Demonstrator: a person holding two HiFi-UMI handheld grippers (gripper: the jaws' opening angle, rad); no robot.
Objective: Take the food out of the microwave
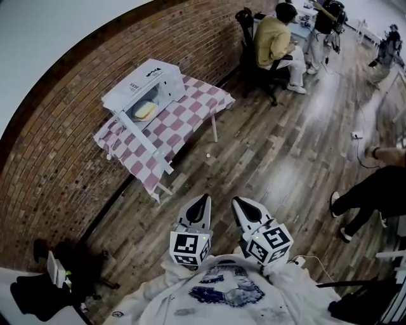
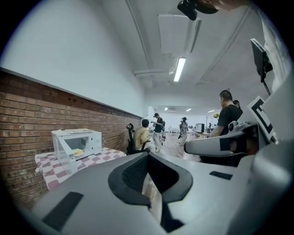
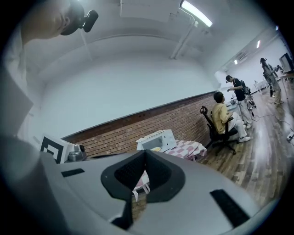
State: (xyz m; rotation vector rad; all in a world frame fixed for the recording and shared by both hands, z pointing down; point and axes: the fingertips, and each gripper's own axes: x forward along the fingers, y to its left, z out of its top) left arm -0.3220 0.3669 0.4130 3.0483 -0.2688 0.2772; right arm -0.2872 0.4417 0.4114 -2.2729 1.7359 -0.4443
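Yellow food (image 1: 144, 111) is seen inside the open-doored white microwave (image 1: 158, 79), at the wall-side edge of the checked tabletop (image 1: 204, 98). Print on the microwave's top cannot be read. Left claw (image 1: 203, 198) and right claw (image 1: 236, 201) are held pressed together, empty, well apart from the tabletop.

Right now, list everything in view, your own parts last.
microwave: one, white, door open, on the table
food: one, yellow, inside the microwave
table: one, pink-and-white checked cloth, against the brick wall
office chair: one, black, beyond the table
seated person: one, yellow top, on the chair
other people: three, dark clothes, far end and right edge
left gripper: one, grey, shut, empty, near the chest
right gripper: one, grey, shut, empty, beside it
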